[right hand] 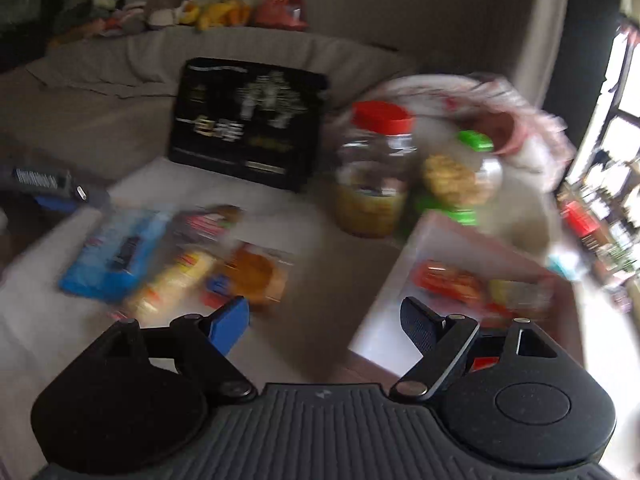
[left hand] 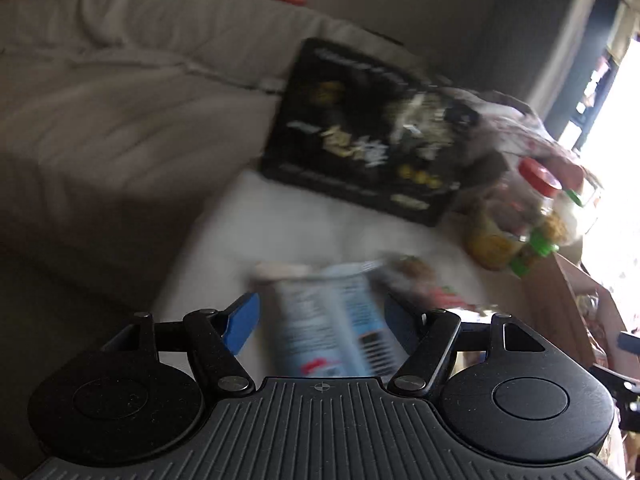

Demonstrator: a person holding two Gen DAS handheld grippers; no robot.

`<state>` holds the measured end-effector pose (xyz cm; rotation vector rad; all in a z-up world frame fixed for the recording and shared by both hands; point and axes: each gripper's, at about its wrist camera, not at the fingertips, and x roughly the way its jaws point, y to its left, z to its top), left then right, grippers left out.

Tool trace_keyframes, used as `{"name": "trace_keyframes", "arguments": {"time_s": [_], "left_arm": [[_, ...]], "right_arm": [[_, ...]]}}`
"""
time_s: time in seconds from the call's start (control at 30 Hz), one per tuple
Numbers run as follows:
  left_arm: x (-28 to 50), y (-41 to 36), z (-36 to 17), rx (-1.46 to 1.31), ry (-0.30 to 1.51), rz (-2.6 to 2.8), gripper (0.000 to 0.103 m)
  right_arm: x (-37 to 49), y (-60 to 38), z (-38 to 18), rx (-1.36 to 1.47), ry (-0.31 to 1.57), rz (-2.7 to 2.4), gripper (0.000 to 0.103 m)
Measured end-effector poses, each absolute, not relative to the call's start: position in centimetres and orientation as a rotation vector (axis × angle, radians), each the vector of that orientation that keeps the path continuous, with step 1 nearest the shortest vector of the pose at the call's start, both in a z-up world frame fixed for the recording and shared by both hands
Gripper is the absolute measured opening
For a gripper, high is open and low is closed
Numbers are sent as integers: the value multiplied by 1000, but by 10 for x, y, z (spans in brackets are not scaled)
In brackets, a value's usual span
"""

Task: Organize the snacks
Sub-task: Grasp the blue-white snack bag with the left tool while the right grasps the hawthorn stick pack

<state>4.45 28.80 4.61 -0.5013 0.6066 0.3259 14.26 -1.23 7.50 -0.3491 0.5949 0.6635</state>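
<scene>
The left claw [left hand: 320, 322] is spread, with a pale blue snack packet [left hand: 332, 320] lying between its two fingers, but the pictures are too blurred to tell whether the pads touch it; I judge it is about to pinch. The risk here is that the thin, slippery packet slides out or is caught only by a corner, because the claw moves fast and the white cloth on the tabletop [left hand: 288, 216] gives little support. The right claw [right hand: 324, 326] is also spread and holds nothing; it hovers near the edge of a cardboard box [right hand: 404, 280] at 3 o'clock, and could knock that wall. In the box lie an orange packet [right hand: 448, 282] and a yellowish one [right hand: 516, 294]. At 12 o'clock a red-lidded jar [right hand: 376, 172] holds yellowish snacks low down, and beside it a green-capped jar [right hand: 460, 178] lies tilted with biscuits inside.
</scene>
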Motion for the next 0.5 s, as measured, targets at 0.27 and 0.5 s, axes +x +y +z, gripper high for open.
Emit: {"name": "trace_keyframes", "arguments": {"time_s": [0.27, 0.5], "left_arm": [[69, 289, 22, -508, 635, 226, 75], [86, 265, 16, -388, 660, 126, 76]], "right_arm": [[205, 92, 68, -207, 770, 726, 84], [255, 149, 33, -212, 965, 706, 61]]}}
